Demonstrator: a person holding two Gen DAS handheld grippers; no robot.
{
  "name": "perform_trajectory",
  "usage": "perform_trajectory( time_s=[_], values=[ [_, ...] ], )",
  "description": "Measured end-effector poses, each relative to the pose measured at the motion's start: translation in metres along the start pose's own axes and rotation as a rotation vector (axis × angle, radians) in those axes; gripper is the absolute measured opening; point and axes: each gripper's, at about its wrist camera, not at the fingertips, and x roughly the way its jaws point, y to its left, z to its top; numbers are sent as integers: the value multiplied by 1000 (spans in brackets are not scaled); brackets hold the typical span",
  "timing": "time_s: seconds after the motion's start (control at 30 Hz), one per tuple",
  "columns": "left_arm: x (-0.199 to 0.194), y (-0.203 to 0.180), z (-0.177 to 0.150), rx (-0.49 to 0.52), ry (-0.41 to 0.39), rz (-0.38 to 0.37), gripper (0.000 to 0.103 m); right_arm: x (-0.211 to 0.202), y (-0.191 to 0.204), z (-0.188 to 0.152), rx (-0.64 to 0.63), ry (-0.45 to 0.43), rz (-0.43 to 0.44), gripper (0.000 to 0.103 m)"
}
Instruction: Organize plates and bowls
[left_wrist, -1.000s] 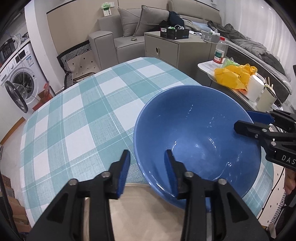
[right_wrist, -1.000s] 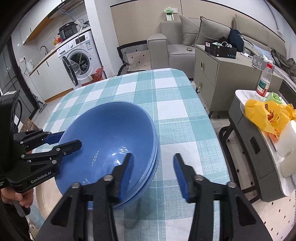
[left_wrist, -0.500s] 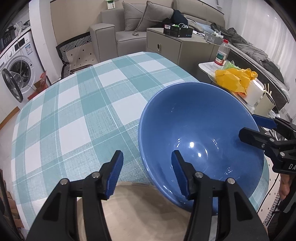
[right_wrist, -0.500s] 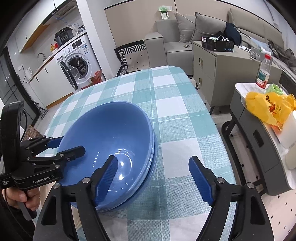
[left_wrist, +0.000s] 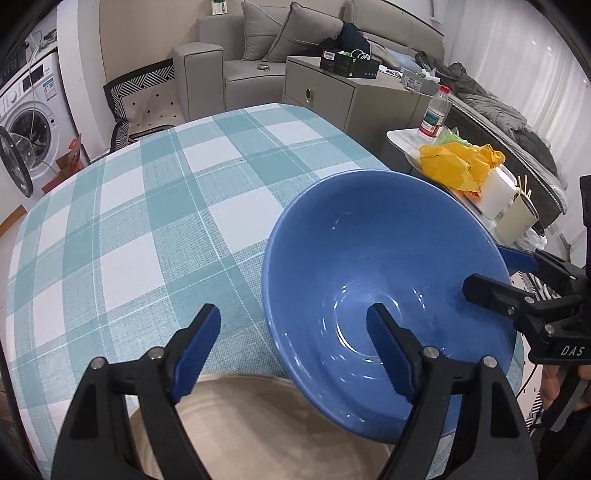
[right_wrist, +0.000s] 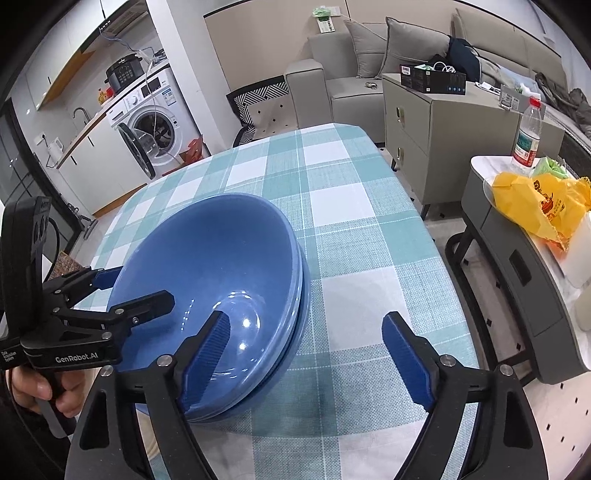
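- The left gripper (left_wrist: 295, 350), its jaws opening, straddles the near rim of the stacked blue bowls (left_wrist: 384, 288) without pressing on it.
- The stacked blue bowls sit at the near edge of a teal checked tablecloth (right_wrist: 343, 206).
- The right gripper (right_wrist: 314, 354), jaws also opening, brackets the stack's right rim, pads clear of it.
- A yellow plastic bag (right_wrist: 543, 206) lies on a side table at right.
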Motion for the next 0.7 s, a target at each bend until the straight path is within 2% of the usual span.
perform_trajectory(
  time_s=[0.03,0.17,0.2,0.23,0.7],
  values=[
    [0,0,0,-1,-2,0,90,0,-1,0,3,1,2,92],
    [3,0,1,-5,1,-5,92,1,-2,-2,7,1,9,100],
    [4,0,1,-6,3,-5,95,1,-2,-3,8,-1,9,101],
    [4,0,1,-7,3,-5,102,2,-2,-3,10,1,10,101],
    [11,1,-1,-20,25,-47,103,10,-4,-7,15,23,11,101]
  ],
)
